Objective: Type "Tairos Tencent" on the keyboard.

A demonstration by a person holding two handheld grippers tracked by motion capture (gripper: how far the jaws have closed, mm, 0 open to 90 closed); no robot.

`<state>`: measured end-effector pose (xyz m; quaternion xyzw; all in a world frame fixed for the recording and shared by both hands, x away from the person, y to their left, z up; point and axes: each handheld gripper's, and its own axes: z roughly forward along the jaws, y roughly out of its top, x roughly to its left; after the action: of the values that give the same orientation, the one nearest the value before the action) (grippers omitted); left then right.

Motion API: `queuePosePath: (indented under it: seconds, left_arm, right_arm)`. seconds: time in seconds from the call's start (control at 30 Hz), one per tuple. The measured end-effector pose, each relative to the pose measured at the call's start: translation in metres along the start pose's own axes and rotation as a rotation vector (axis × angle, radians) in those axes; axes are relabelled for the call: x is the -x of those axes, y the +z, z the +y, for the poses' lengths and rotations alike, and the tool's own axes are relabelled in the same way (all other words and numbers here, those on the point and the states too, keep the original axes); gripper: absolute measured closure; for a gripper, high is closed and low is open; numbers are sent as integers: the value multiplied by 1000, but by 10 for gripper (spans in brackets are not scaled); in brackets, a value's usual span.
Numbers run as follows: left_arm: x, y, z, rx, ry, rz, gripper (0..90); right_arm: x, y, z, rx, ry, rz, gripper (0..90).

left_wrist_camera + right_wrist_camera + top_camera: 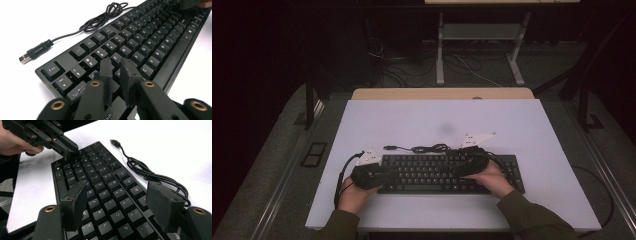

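Black keyboard (pixel 447 172) lying flat on the white table (pixel 422 120), near the person's edge, with its bundled USB cable (pixel 422 148) resting just behind it. Left gripper (pixel 117 65) poised over the keyboard's left end, above the keys near the Tab and Shift row; its jaws stand slightly parted with a narrow gap and nothing between them. Right gripper (pixel 120 202) hovering over the right half of the letter keys, its jaws spread wide and empty.
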<state>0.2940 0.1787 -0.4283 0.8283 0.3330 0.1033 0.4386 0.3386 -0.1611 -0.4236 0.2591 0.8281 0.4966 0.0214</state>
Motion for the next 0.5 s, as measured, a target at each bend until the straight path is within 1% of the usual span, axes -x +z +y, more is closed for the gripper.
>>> queuePosePath:
  seconds: [0.03, 0.07, 0.1, 0.13, 0.17, 0.27, 0.3, 0.33, 0.37, 0.4, 0.47, 0.5]
  left_arm:
    - [0, 0, 0, 3, 0, -3, 733]
    - [0, 0, 1, 2, 5, -6, 682]
    - [1, 0, 1, 3, 4, -7, 682]
    - [1, 1, 1, 4, 2, -9, 631]
    - [2, 1, 1, 2, 4, -12, 605]
    - [4, 3, 2, -1, 8, -23, 562]
    - [4, 3, 2, 2, 10, -25, 513]
    - [5, 4, 3, 3, 8, -25, 513]
    - [5, 4, 3, 6, 7, -23, 487]
    - [6, 4, 4, 8, 8, -21, 440]
    - [7, 4, 4, 14, 8, -21, 412]
    - [8, 5, 4, 16, 10, -19, 412]
  right_arm:
    - [0, 0, 0, 2, 1, -1, 336]
    - [1, 0, 1, 5, 9, -2, 338]
    - [1, 0, 1, 5, 9, -2, 338]
    - [2, 0, 3, 5, 11, -2, 341]
    - [2, -1, 4, 2, 12, -3, 344]
    - [2, 0, 5, 7, 14, -2, 349]
    - [3, 1, 7, 3, 12, -2, 355]
    - [3, 1, 7, 3, 12, -2, 355]
    - [2, 2, 8, 0, 16, -1, 359]
    - [2, 4, 9, -4, 10, -1, 368]
    - [1, 6, 10, -10, 7, 1, 379]
    - [1, 6, 10, -10, 7, 1, 379]
